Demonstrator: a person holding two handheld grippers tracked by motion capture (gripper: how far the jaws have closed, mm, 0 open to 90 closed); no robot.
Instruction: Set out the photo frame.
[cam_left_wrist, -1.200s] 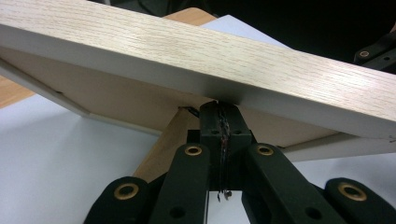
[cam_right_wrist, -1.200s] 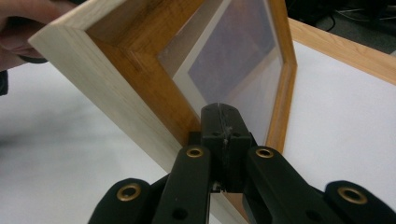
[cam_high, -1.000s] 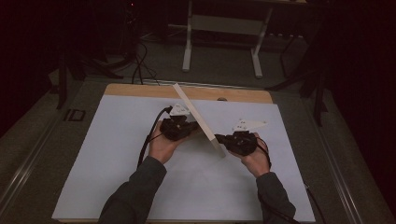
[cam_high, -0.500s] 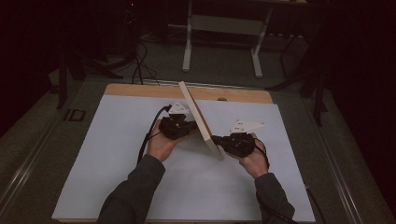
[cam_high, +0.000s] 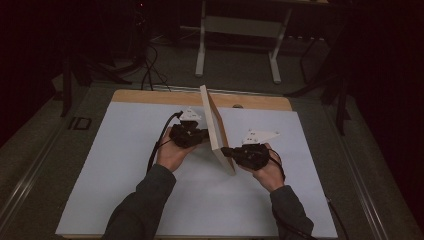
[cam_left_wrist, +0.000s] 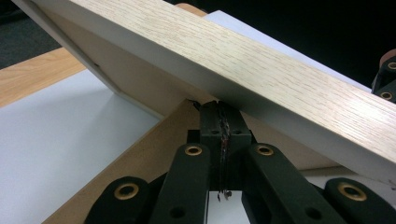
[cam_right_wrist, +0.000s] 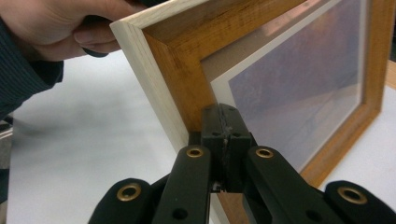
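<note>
In the high view, a wooden picture frame (cam_high: 214, 126) is seen stood on edge near the middle of the white sheet (cam_high: 125, 165) that covers the table (cam_high: 150, 96), tilted, with its near end toward the person. The tips of the left gripper (cam_high: 202, 136) and of the right gripper (cam_high: 226, 151) are pressed against opposite sides of it; their jaws are too small and dark here to be read. The room beyond the table is lost in darkness, and only the legs of a pale stand (cam_high: 239, 37) can be made out.

In the left gripper view, the jaws are seen pressed together with nothing between them, their tips set against the frame's plain back (cam_left_wrist: 154, 88) just under its pale wood edge. The frame is cut off at the top and right, and the table's bare wooden border (cam_left_wrist: 32, 74) is partly hidden behind it.

In the right gripper view, the jaws are likewise closed on each other and butted against the frame's front near a corner. A white mount and a bluish picture behind glass (cam_right_wrist: 299, 88) are shown, both cut off at the top. The left hand (cam_right_wrist: 60, 23) is seen behind the frame's edge, its gripper largely hidden.
</note>
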